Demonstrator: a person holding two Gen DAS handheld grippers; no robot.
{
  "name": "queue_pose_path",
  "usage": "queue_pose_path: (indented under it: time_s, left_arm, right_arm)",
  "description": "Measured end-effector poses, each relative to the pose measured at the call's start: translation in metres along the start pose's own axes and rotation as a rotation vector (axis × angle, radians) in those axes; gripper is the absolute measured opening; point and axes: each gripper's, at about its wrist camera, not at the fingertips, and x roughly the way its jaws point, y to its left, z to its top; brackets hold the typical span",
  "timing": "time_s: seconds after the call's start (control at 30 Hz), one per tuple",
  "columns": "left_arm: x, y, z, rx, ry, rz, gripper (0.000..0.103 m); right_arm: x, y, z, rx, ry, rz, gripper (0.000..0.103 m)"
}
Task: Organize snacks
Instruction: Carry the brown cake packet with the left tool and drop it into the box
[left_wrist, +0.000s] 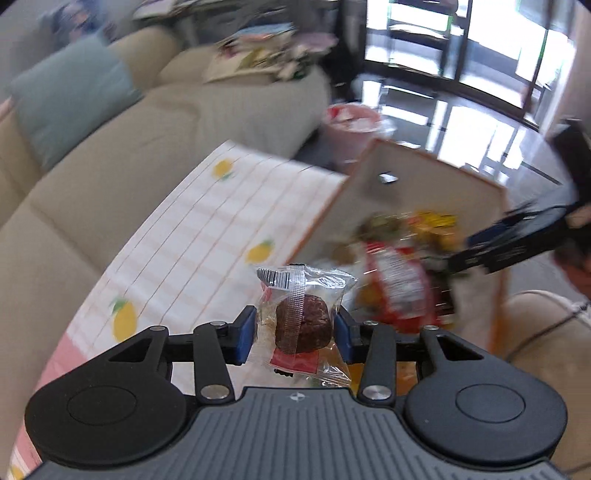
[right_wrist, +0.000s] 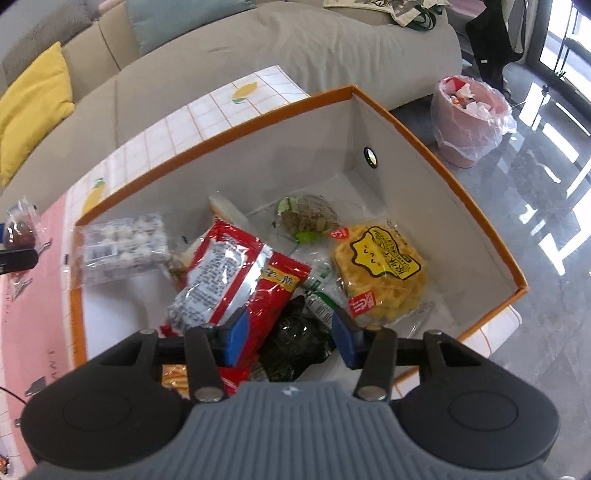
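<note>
Left wrist view: the left claw (left_wrist: 295, 332) pinches a clear-wrapped chocolate cake (left_wrist: 303, 325) by loose film, pads (left_wrist: 245, 334) barely touching it, so it could slip and land on the desk (left_wrist: 207, 221) short of the orange-rimmed box (left_wrist: 413, 173). It hangs level, just beside the box's near wall. The right claw (right_wrist: 288, 336) gapes empty, tilted down over the red packet (right_wrist: 236, 273) and yellow waffle pack (right_wrist: 380, 273) inside; a hasty drop could snag it.

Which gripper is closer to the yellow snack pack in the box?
Right. The right gripper hangs open over the box, just short of the yellow pack. The left gripper is outside the box, holding a brown cake.
</note>
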Motion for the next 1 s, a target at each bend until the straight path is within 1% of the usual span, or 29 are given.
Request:
queue_pose_path:
  time_s: [0.07, 0.17, 0.3, 0.33, 0.4, 0.47, 0.57, 0.63, 0.73, 0.9, 0.97, 1.0]
  left_arm:
    - [-0.004, -0.019, 0.011, 0.038, 0.011, -0.02, 0.049]
    - [0.008, -0.043, 0.025, 0.108, 0.077, -0.031, 0.049]
    - [0.044, -0.066, 0.04, 0.145, 0.22, -0.045, 0.049]
    - [0.051, -0.07, 0.04, 0.157, 0.254, -0.041, 0.049]
    - [0.072, -0.074, 0.043, 0.159, 0.359, -0.023, 0.049]
    - [0.085, -0.078, 0.043, 0.161, 0.428, -0.022, 0.049]
    - [0.098, -0.083, 0.041, 0.181, 0.472, 0.005, 0.049]
    - [0.11, -0.086, 0.04, 0.197, 0.523, 0.015, 0.049]
    - [0.123, -0.091, 0.037, 0.211, 0.574, 0.046, 0.049]
    - [0.132, -0.091, 0.029, 0.218, 0.601, 0.062, 0.05]
    - [0.133, -0.09, 0.029, 0.211, 0.593, 0.064, 0.055]
    - [0.133, -0.09, 0.028, 0.208, 0.586, 0.061, 0.055]
  right_arm:
    - [-0.006, -0.002, -0.002, -0.002, -0.008, 0.017, 0.049]
    - [-0.014, -0.005, -0.006, -0.008, -0.022, 0.029, 0.049]
    - [-0.016, -0.01, -0.011, -0.002, -0.017, 0.059, 0.049]
    - [-0.016, -0.011, -0.012, -0.005, -0.016, 0.07, 0.049]
    - [-0.017, -0.011, -0.013, -0.005, -0.02, 0.084, 0.049]
    - [-0.017, -0.013, -0.013, -0.006, -0.02, 0.098, 0.049]
    - [-0.014, -0.013, -0.014, -0.009, -0.015, 0.119, 0.049]
    - [-0.011, -0.014, -0.014, -0.012, -0.007, 0.13, 0.049]
    - [-0.01, -0.012, -0.014, -0.032, -0.014, 0.128, 0.049]
    - [-0.006, -0.009, -0.012, -0.053, 0.002, 0.134, 0.05]
    - [-0.005, -0.006, -0.012, -0.066, 0.011, 0.136, 0.05]
    - [-0.005, -0.005, -0.012, -0.073, 0.014, 0.133, 0.051]
